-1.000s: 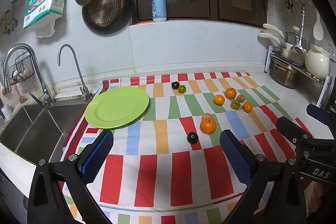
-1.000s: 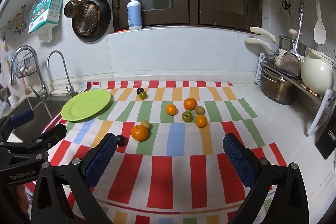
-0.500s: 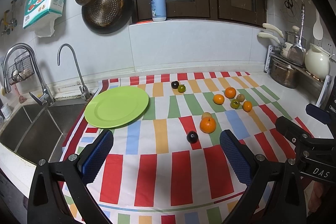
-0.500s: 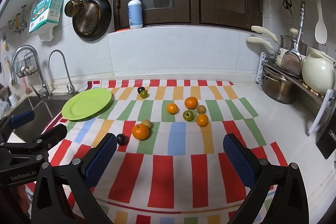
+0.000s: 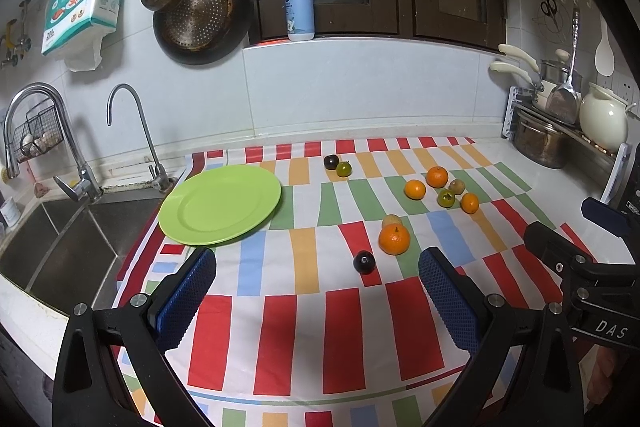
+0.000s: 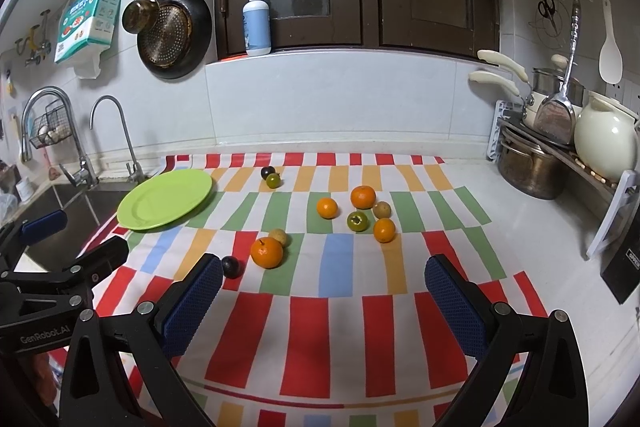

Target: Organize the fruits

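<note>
Several fruits lie on a striped cloth [image 5: 304,311]. A big orange [image 5: 394,239] with a small yellow-brown fruit [image 5: 391,220] behind it and a dark plum [image 5: 364,261] sit nearest. A cluster of small oranges [image 5: 437,177] and green fruits [image 5: 445,197] lies right of centre. A dark fruit [image 5: 331,161] and a green one [image 5: 343,169] lie at the back. An empty green plate [image 5: 220,203] lies left. My left gripper [image 5: 316,297] is open and empty above the cloth's front. My right gripper [image 6: 324,301] is open and empty; the big orange [image 6: 267,252] and plum [image 6: 231,266] lie ahead, to its left.
A steel sink [image 5: 52,239] with two taps [image 5: 132,131] lies left of the cloth. A rack with pots [image 5: 540,143] and a cream kettle [image 5: 604,123] stands at the right. A soap bottle [image 5: 299,7] stands on the sill; pans [image 5: 200,23] hang on the wall.
The right gripper's view has crept slightly forward toward the fruit. The left gripper has barely moved. No fruit has moved.
</note>
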### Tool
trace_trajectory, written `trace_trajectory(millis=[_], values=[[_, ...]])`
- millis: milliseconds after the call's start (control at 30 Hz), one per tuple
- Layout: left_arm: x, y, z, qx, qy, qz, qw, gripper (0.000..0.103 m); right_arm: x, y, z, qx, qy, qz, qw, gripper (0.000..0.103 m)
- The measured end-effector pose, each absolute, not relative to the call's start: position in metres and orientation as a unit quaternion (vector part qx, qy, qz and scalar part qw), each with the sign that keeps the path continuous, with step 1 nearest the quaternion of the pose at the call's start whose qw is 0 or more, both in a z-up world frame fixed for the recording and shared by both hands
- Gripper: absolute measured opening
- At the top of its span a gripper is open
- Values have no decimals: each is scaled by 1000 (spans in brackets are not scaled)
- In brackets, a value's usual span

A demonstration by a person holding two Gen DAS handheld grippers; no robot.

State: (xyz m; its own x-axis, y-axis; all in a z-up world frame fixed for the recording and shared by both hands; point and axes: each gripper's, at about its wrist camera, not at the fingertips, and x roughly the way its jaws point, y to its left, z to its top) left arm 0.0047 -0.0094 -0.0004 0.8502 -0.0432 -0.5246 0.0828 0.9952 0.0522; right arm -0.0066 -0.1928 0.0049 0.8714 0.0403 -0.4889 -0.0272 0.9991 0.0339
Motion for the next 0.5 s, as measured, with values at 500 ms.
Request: trace_trajectory(millis=[500], values=[[16,-11,-11,39,286,-49,956,103,-1,-188,0,2,262,27,965,102]])
